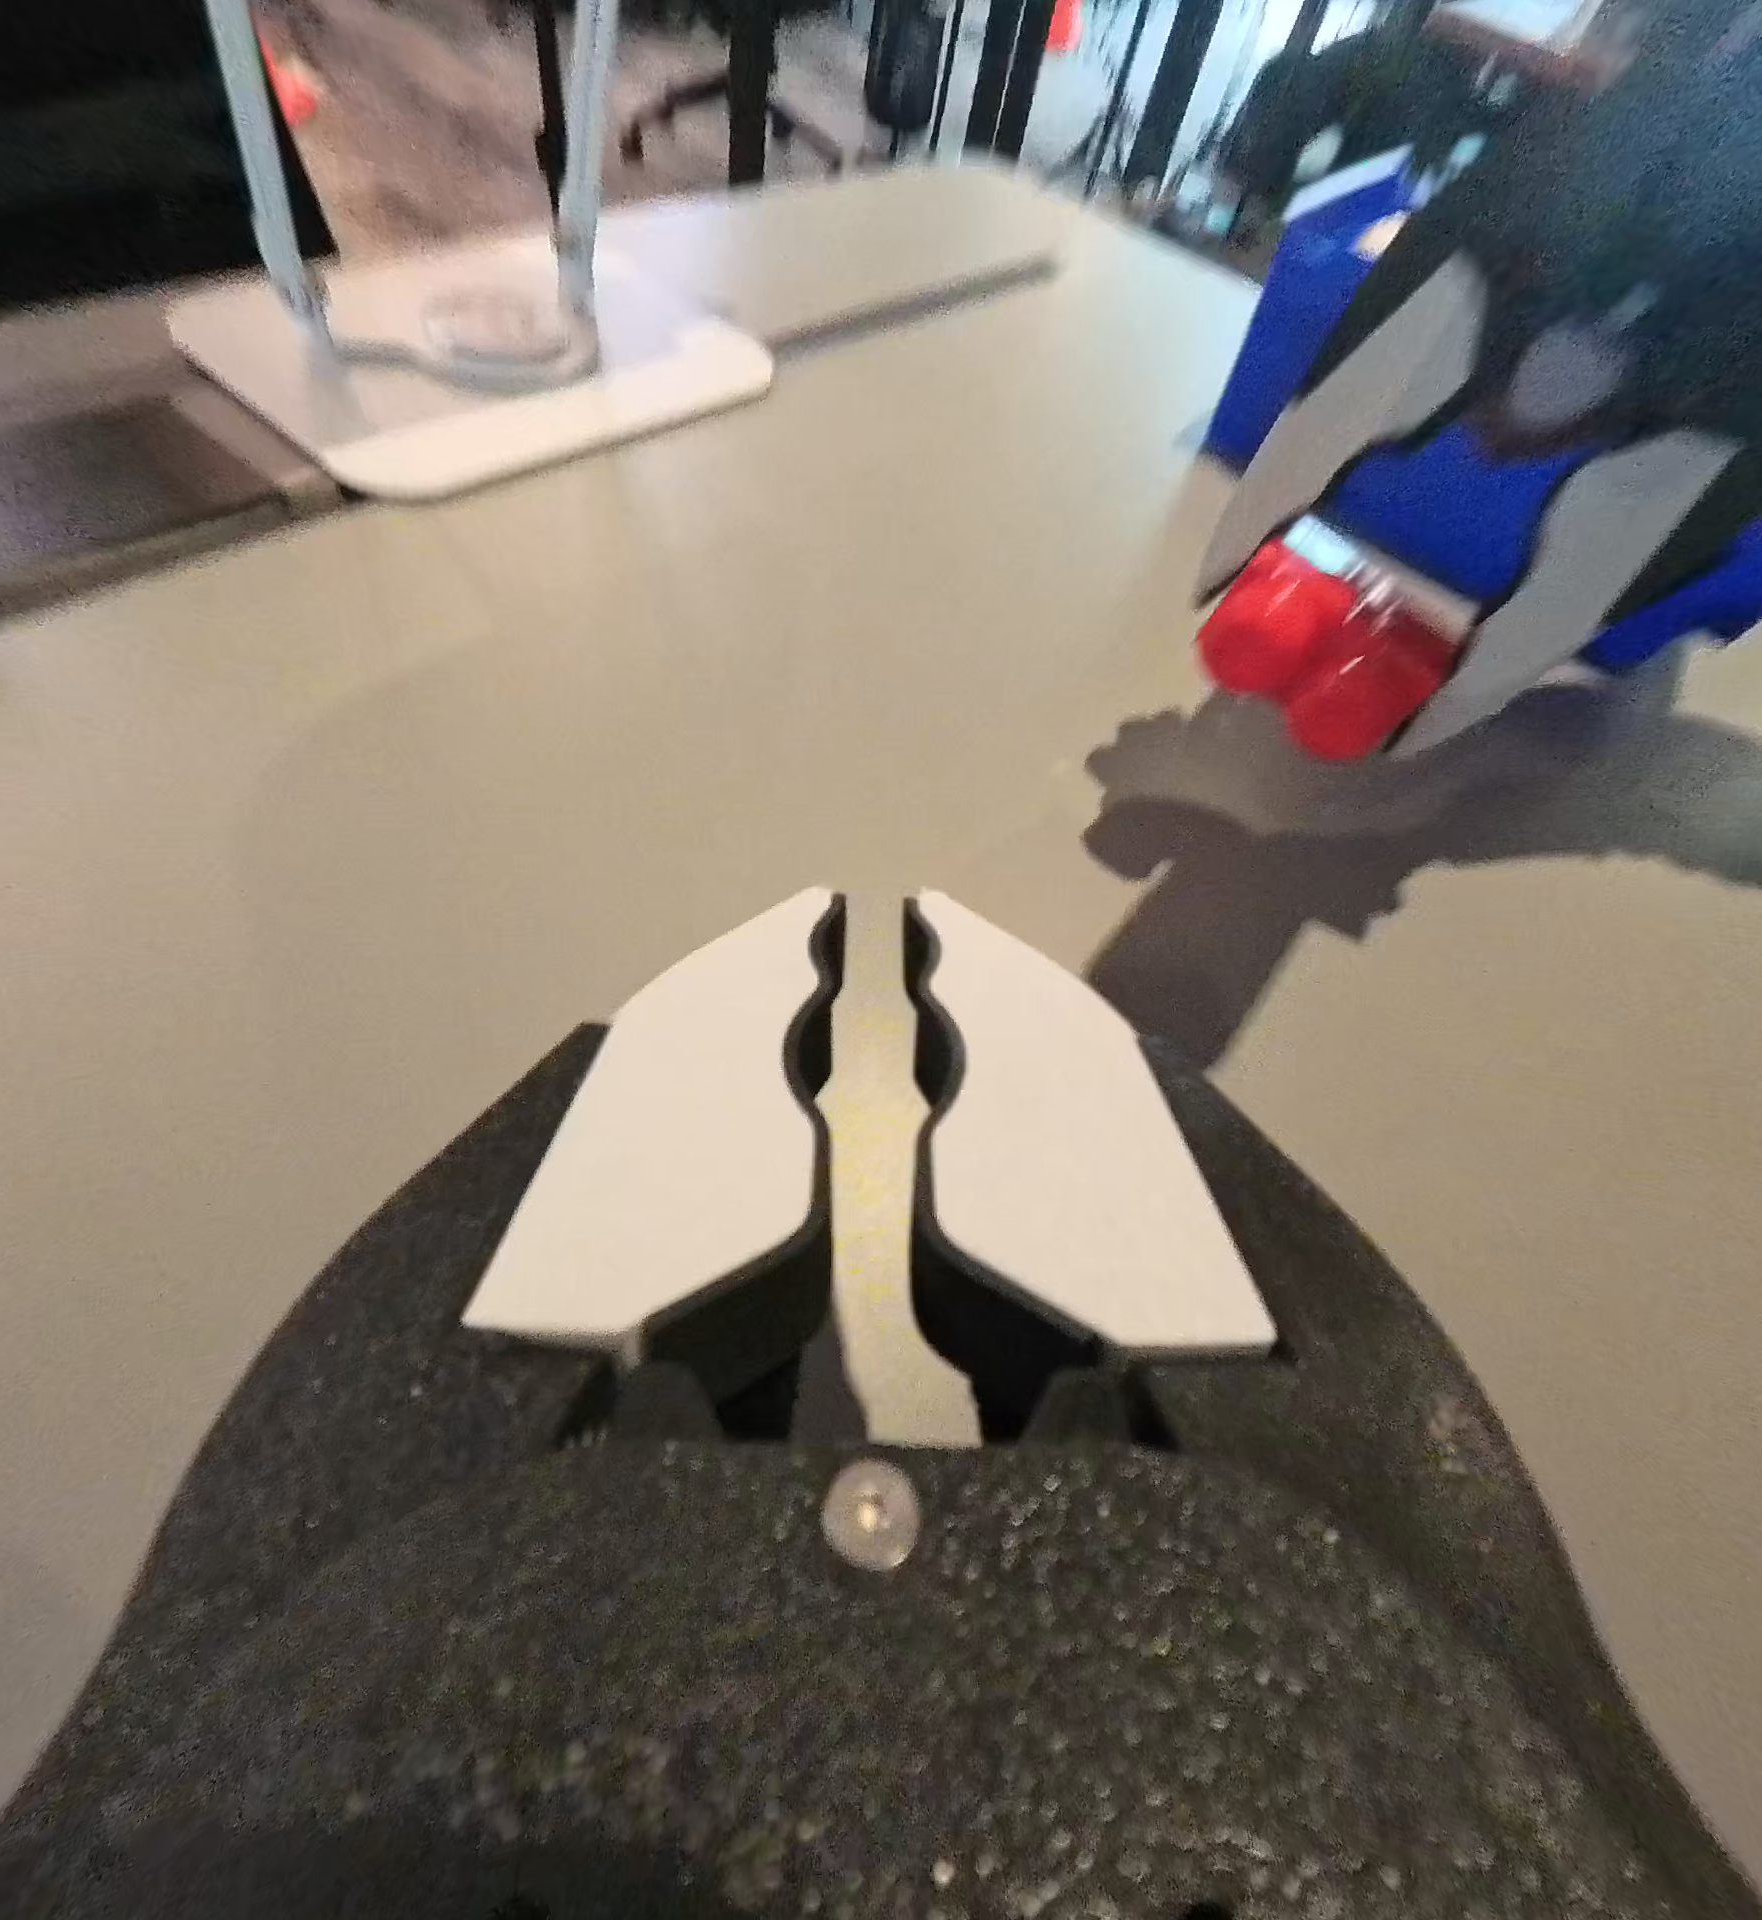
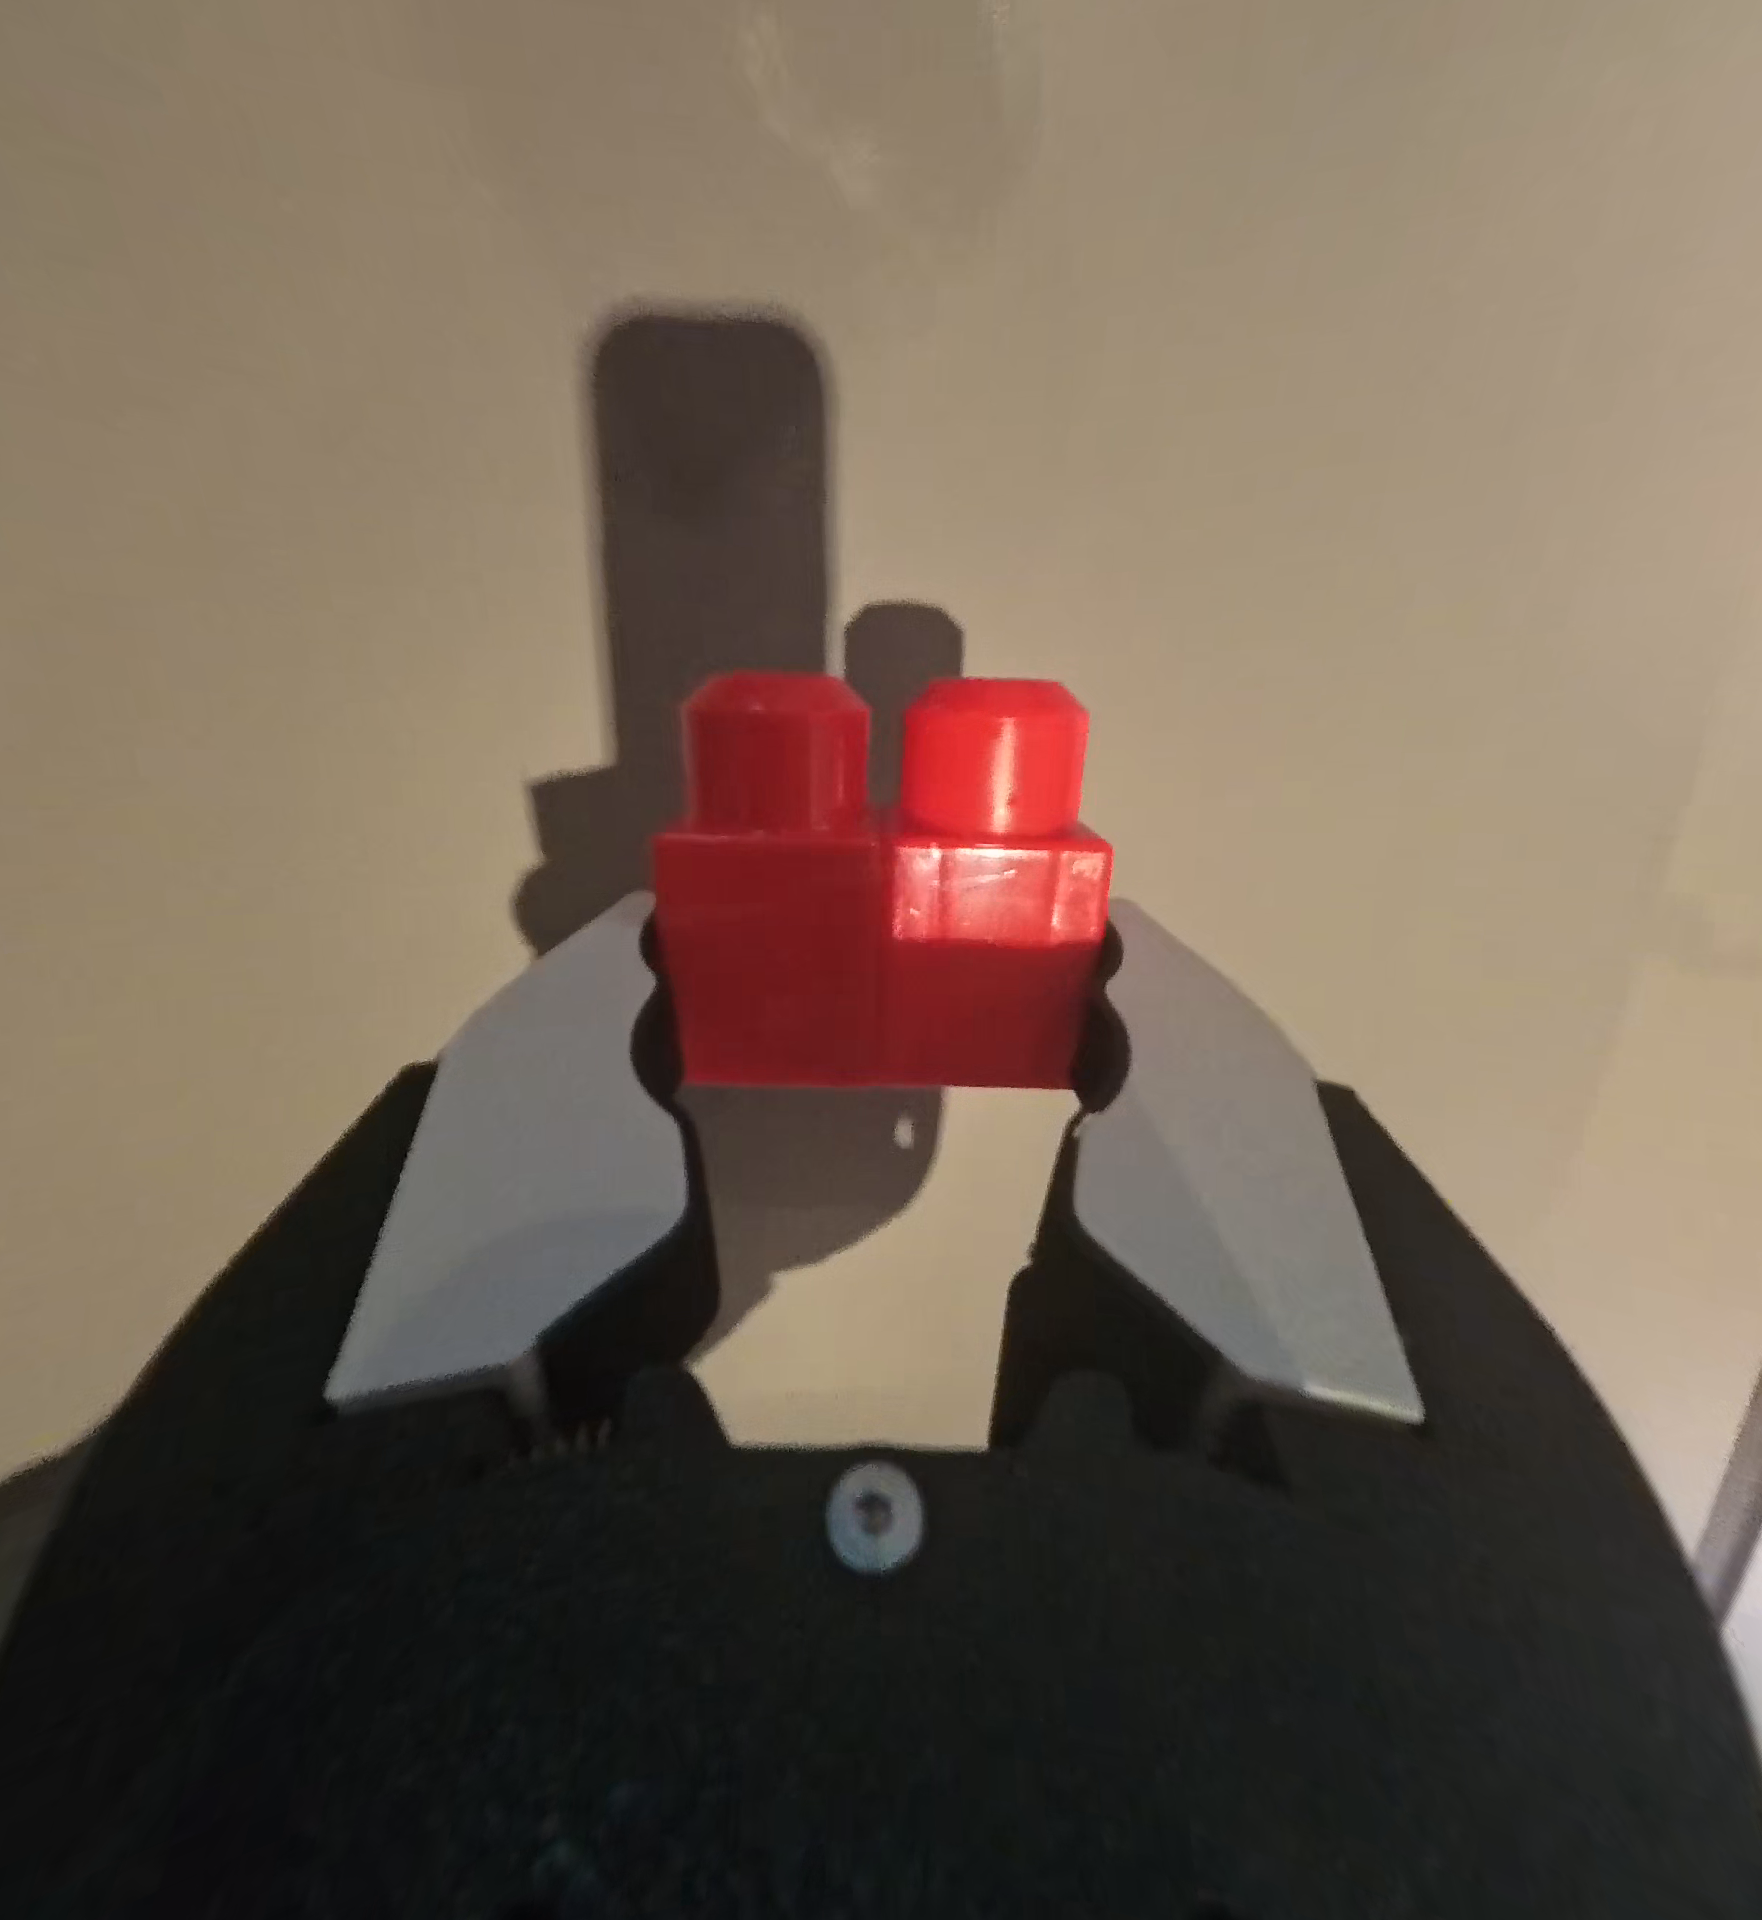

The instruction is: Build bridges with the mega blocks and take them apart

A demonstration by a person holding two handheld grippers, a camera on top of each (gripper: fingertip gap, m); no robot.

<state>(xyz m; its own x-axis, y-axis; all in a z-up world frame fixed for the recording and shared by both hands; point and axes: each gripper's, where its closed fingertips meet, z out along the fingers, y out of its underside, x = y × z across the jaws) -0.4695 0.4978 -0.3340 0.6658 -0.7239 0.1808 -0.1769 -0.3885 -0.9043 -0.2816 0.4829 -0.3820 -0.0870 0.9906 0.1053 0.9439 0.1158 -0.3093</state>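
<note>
Right gripper (image 2: 882, 935) has the red block (image 2: 882, 935) pinched between its two fingers, studs pointing away from the camera, jaws spread just as wide as the block and pressing on both its sides. Below it, only the beige table (image 2: 233, 520) and a dark shadow (image 2: 711, 499) of the tool and block, and from this view alone you can't tell how high the block sits. Over to the left wrist view: the left gripper (image 1: 872, 904) is empty, its fingers drawn almost together with a thin strip of table showing between them. This view catches what the other misses: the right gripper (image 1: 1313, 665) at the upper right, blurred, carrying the red block (image 1: 1313, 665) clear of the table (image 1: 544, 779), something blue (image 1: 1428, 499) behind it, and a white stand base (image 1: 503, 405) at the far left
</note>
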